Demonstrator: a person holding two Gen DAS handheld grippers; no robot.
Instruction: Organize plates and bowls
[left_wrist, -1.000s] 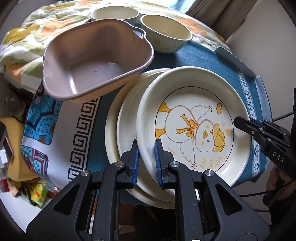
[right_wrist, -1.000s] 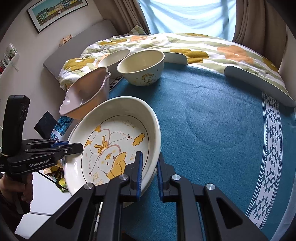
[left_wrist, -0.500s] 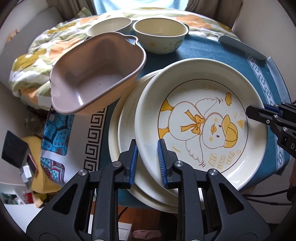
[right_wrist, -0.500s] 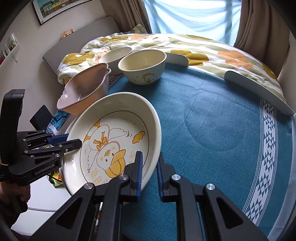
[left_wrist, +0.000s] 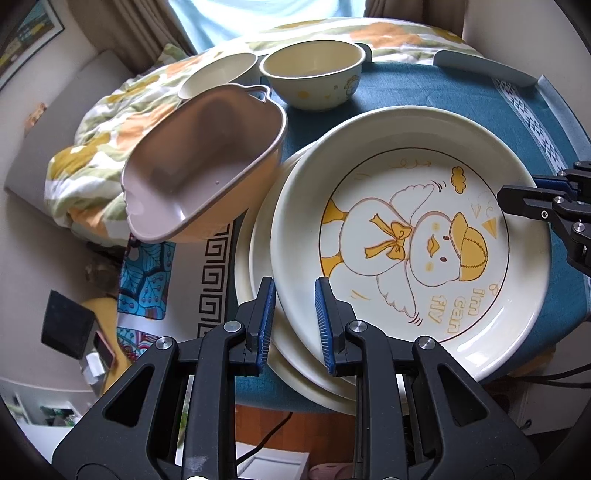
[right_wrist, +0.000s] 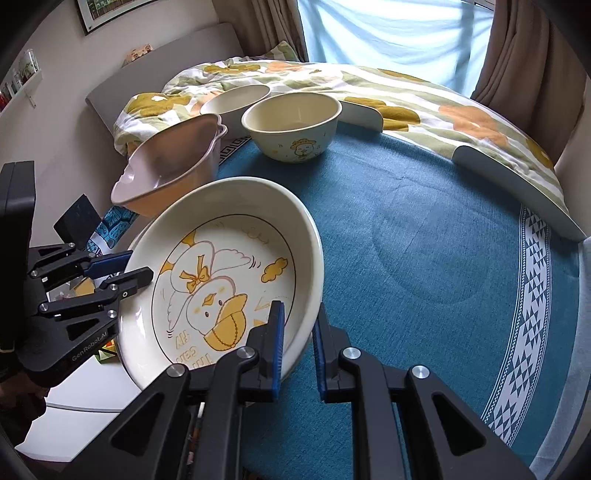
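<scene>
- Soft daylight comes in through the pale curtain (right_wrist: 388, 33) at the back of the room, which is washed out almost to white in the right wrist view.
- The duck plate (left_wrist: 410, 236) carries a bright sheen along its near rim, with mild glare (no harsh hot spots).
- Shadows are soft: a dim patch lies inside the pink dish (left_wrist: 207, 155), and another under it.
- Both views are sharp in the middle, down to the weave of the blue tablecloth (right_wrist: 424, 221).
- Fisheye bending curves the table edge and the walls, and black corners frame each picture.
- The room's far edges look slightly smeared.
</scene>
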